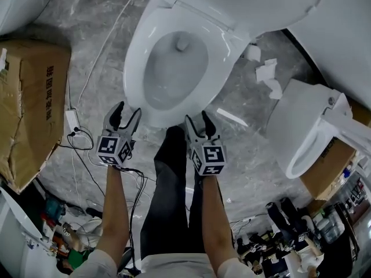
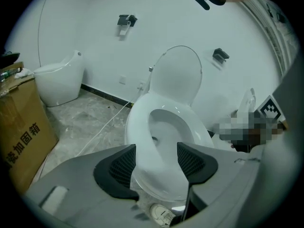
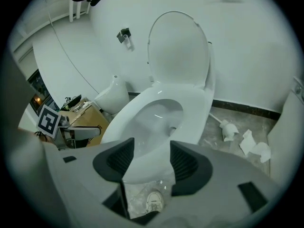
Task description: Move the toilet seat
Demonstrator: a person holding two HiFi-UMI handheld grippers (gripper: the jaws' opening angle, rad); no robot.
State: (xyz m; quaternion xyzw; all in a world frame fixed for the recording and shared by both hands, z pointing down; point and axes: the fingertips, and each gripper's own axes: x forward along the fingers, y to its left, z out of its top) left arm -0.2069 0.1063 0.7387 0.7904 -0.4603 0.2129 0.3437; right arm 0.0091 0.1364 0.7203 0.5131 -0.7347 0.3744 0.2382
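Glossy white oval toilet seat (image 1: 134,62) lies down, lid (image 1: 249,2) raised; left tongs (image 1: 126,116) and right tongs (image 1: 199,123) gape empty.

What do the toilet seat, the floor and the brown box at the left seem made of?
Toilet seat: glossy smooth white with soft highlights, probably hard plastic, possibly ceramic.
Floor: grey veined stone or stone-look tile, faint sheen.
Brown box: matte cardboard, creased and dented.

Cool, even light leaves soft glare on the glossy white ceramic toilet bowl (image 1: 134,62) and a bright streak on the grey marble floor (image 1: 232,117). Both gripper views bulge fisheye-style, with black corners.
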